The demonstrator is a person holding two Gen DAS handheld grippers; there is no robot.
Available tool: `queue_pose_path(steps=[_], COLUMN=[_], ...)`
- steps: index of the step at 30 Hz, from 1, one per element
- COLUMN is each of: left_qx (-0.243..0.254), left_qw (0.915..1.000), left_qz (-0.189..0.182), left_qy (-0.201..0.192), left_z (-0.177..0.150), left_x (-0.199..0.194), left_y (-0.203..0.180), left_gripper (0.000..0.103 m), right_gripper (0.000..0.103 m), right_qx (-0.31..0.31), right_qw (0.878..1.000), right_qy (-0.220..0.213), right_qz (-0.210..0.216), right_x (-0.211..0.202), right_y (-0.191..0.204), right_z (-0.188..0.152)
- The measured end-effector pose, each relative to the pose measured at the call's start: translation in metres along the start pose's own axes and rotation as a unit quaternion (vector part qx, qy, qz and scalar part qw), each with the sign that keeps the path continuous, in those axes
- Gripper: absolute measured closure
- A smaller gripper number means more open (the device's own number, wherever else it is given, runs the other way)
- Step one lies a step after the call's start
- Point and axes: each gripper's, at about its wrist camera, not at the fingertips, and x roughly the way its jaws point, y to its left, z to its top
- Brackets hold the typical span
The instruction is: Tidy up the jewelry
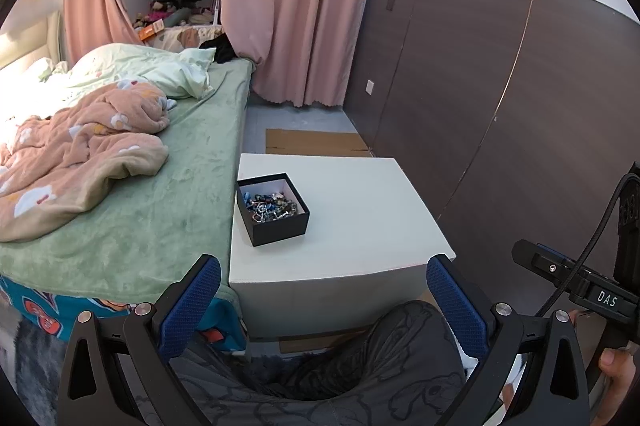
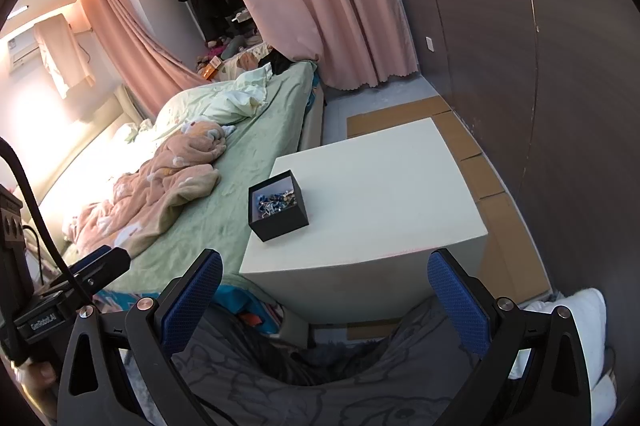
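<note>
A small black box (image 1: 276, 222) (image 2: 280, 222) with a pale lining stands on the left part of a white cube table (image 1: 360, 226) (image 2: 380, 201). Inside it lies a tangle of jewelry (image 1: 270, 205) (image 2: 276, 201) in blue, silver and dark beads. My left gripper (image 1: 324, 278) hangs open, low and short of the table's near edge, with nothing between its blue pads. My right gripper (image 2: 326, 276) is open too, equally far back and empty. Each gripper's body shows at the edge of the other's view.
A bed (image 1: 160, 185) with a green sheet and a pink blanket (image 1: 80, 153) touches the table's left side. Dark wall panels (image 1: 500, 105) run along the right. Flat cardboard (image 1: 316, 141) lies on the floor behind the table. A person's grey-trousered legs (image 1: 340, 366) fill the foreground.
</note>
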Motion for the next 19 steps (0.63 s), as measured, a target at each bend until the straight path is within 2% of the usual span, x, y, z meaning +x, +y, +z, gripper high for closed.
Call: queue_pose_path(steps=[19], left_qx=[0.022], left_qw=[0.9997], left_qz=[0.008], left_qy=[-0.011], left_z=[-0.0015], left_x=[-0.0046], left_y=[-0.0001], left_gripper=[0.0], right_gripper=[0.0], right_qx=[0.0], right_qw=[1.0], right_qy=[0.001], right_qz=[0.0], right_x=[0.0006], right_y=[-0.0005], right_z=[0.0018])
